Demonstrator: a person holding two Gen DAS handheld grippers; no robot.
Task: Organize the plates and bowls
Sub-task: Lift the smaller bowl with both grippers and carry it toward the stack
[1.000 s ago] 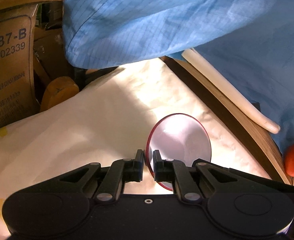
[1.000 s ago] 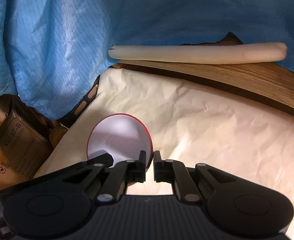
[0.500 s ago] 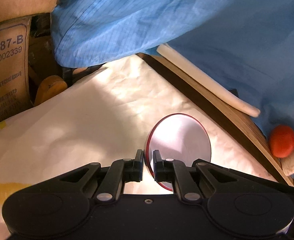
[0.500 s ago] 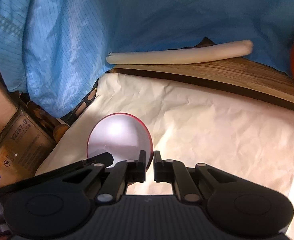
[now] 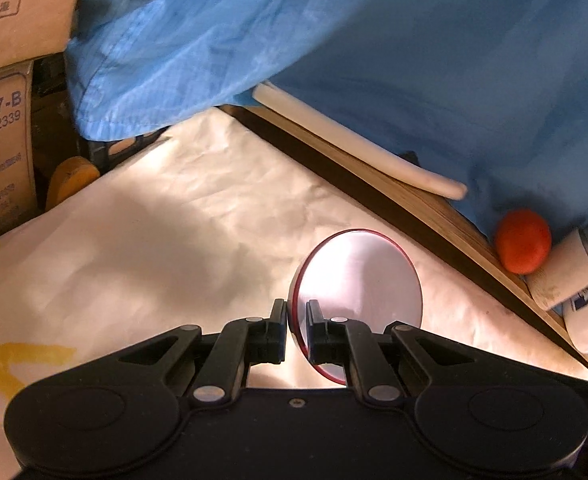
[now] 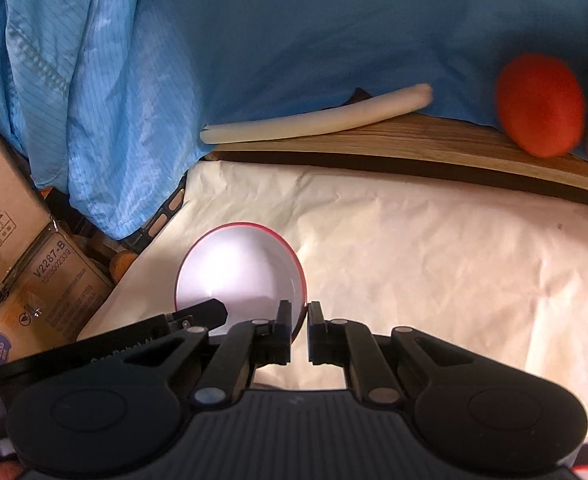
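A small bowl (image 5: 358,292) with a red outside and pale shiny inside hangs above the cream paper-covered table (image 5: 173,248). My left gripper (image 5: 296,328) is shut on the bowl's left rim. In the right wrist view the same bowl (image 6: 237,276) shows, with my right gripper (image 6: 298,332) shut on its right rim. The left gripper's black finger (image 6: 197,314) shows at the bowl's lower left there. A flat white plate (image 5: 358,152) lies on a wooden board (image 5: 434,204) behind; the plate (image 6: 318,124) appears edge-on in the right wrist view.
A person's blue garment (image 6: 253,40) fills the background. An orange fruit (image 5: 524,246) and a white can (image 5: 574,280) sit on the board at the right. Cardboard boxes (image 5: 1,140) stand left of the table.
Both grippers moved together with the bowl still held between them, rising a little. The scene slid left, bringing the orange fruit and the white can into view at the right.
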